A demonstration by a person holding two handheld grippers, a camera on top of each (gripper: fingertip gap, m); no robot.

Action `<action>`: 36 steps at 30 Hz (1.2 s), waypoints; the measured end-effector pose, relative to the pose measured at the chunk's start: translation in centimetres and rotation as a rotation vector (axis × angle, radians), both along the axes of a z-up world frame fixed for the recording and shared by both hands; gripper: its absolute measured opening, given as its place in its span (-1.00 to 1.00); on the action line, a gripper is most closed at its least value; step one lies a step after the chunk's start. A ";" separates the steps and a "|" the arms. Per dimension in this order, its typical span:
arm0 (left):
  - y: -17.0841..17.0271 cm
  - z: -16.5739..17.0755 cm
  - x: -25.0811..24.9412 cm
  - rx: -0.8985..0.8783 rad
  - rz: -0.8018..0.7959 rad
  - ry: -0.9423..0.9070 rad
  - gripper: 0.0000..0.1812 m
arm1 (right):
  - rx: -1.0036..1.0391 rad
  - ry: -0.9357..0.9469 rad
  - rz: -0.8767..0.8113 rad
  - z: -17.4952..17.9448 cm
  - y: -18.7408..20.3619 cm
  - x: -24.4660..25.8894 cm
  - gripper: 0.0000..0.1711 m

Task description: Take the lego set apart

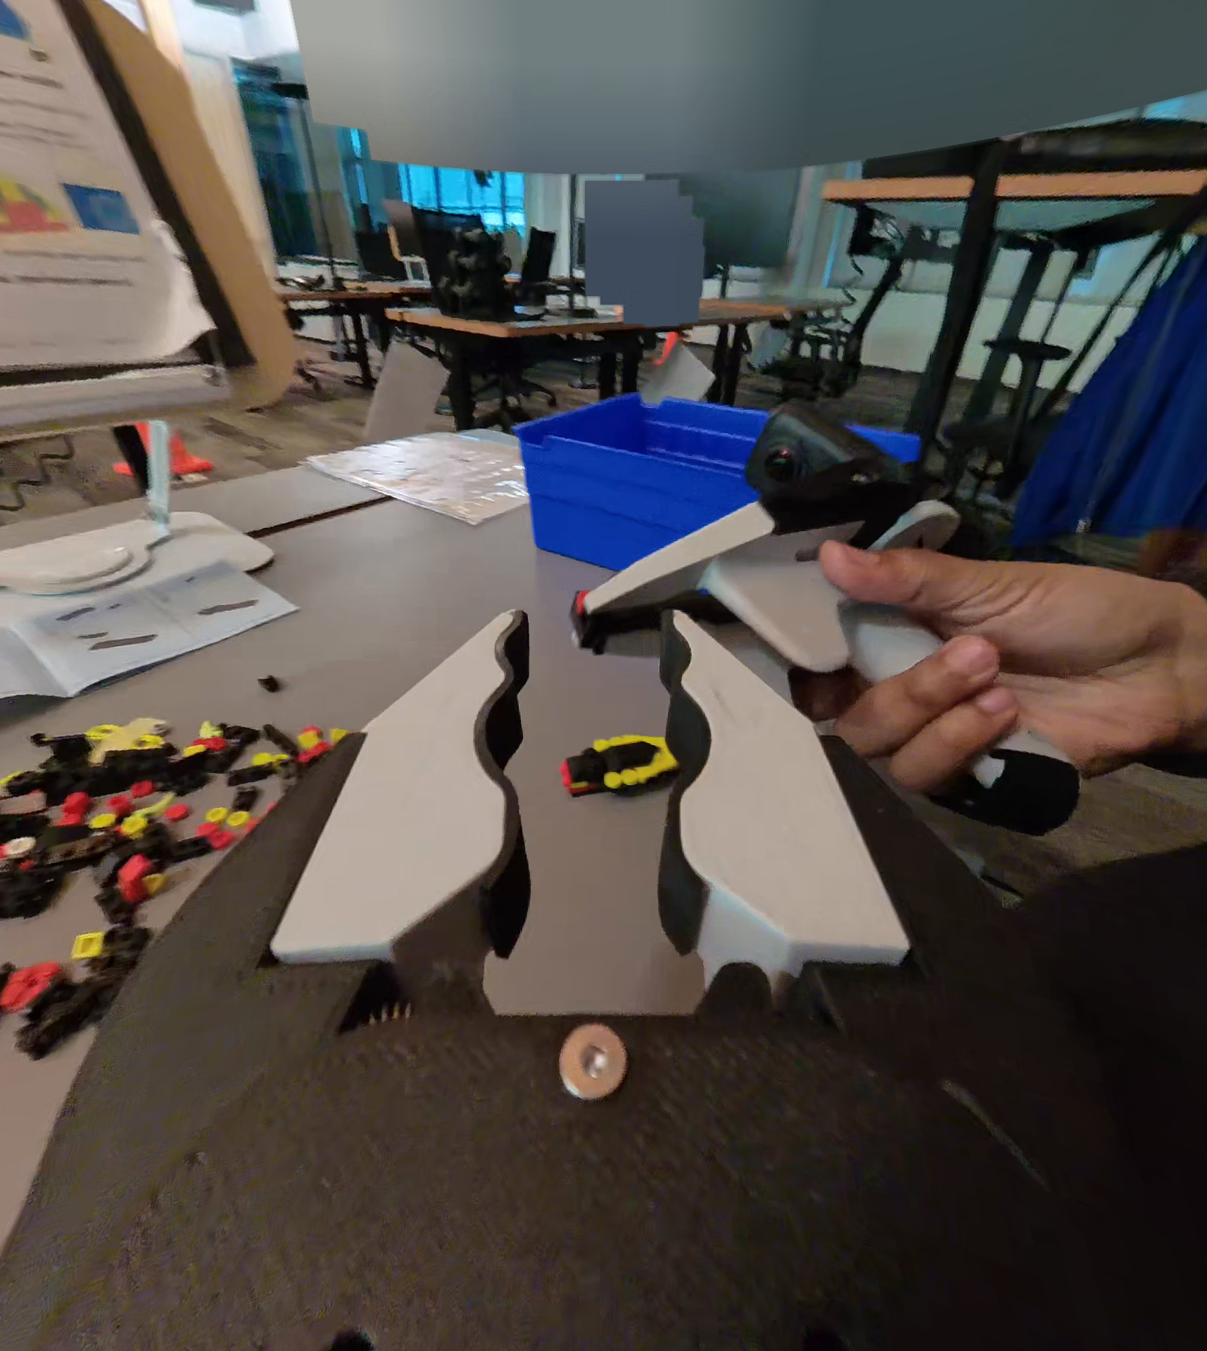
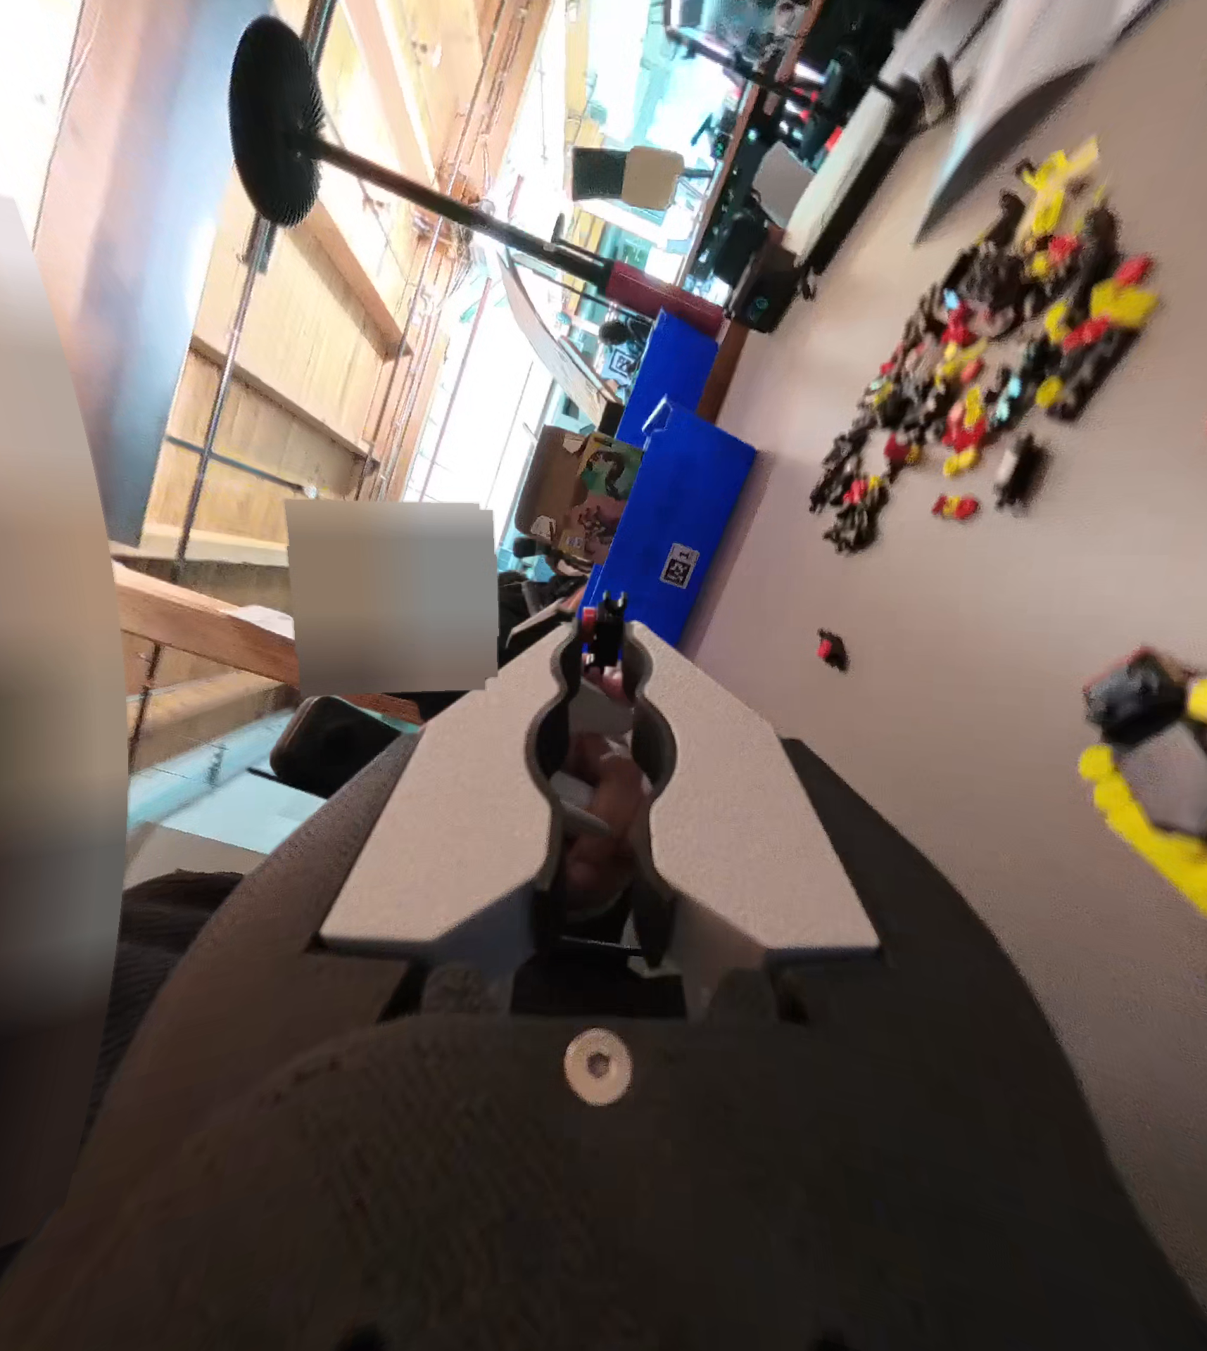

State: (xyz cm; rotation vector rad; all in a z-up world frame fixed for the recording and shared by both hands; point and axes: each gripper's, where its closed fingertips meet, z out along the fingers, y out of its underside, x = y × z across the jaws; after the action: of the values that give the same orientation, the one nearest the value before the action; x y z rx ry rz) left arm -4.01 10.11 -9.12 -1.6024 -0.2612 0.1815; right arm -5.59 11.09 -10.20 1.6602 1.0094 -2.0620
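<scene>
A small yellow, black and red lego assembly (image 1: pixel 618 764) lies on the grey table (image 1: pixel 403 585), between the fingers of my left gripper (image 1: pixel 594 629), which is open and empty above it. My right gripper (image 1: pixel 589 621), held in a hand, is just beyond the left fingertips. It is shut on a small black and red lego piece (image 1: pixel 580 612), held above the table. In the right wrist view the right gripper (image 2: pixel 606 640) pinches that piece (image 2: pixel 604 625) at its tips, and the assembly (image 2: pixel 1185 797) lies to the right.
Several loose black, red and yellow pieces (image 1: pixel 59 826) are spread on the table at left, also in the right wrist view (image 2: pixel 988 380). A blue bin (image 1: pixel 629 475) stands behind. An open booklet (image 1: pixel 110 629), a paper stand (image 1: pixel 74 555) and a plastic sheet (image 1: pixel 432 471) lie at far left. Less than 4 cm separates the two grippers' tips.
</scene>
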 end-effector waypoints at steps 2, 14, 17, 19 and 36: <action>0.5 -0.4 0.6 -0.018 -0.029 -0.026 -0.69 | -0.026 -0.011 0.054 -0.4 -1.2 1.1 -0.90; 0.8 -0.3 1.0 -0.035 -0.060 0.026 -0.94 | -0.174 0.094 0.116 1.4 -0.9 2.1 -0.82; 0.6 -0.7 0.7 -0.021 -0.101 -0.090 -0.95 | -0.106 0.190 0.106 2.1 0.8 2.0 -0.72; 0.7 -1.0 1.1 0.000 -0.176 -0.236 -0.95 | 0.075 0.266 0.100 1.9 1.5 1.9 -0.66; 1.2 -2.2 6.1 -0.044 -0.557 -0.563 -0.96 | 0.459 0.470 0.519 -0.8 -0.7 6.9 -0.84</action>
State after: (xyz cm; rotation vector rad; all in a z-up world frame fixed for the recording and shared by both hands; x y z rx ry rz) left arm 2.05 11.28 -11.29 -1.6837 -0.2303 -0.7037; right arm 1.27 10.36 -10.97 0.9104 1.9459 -1.9728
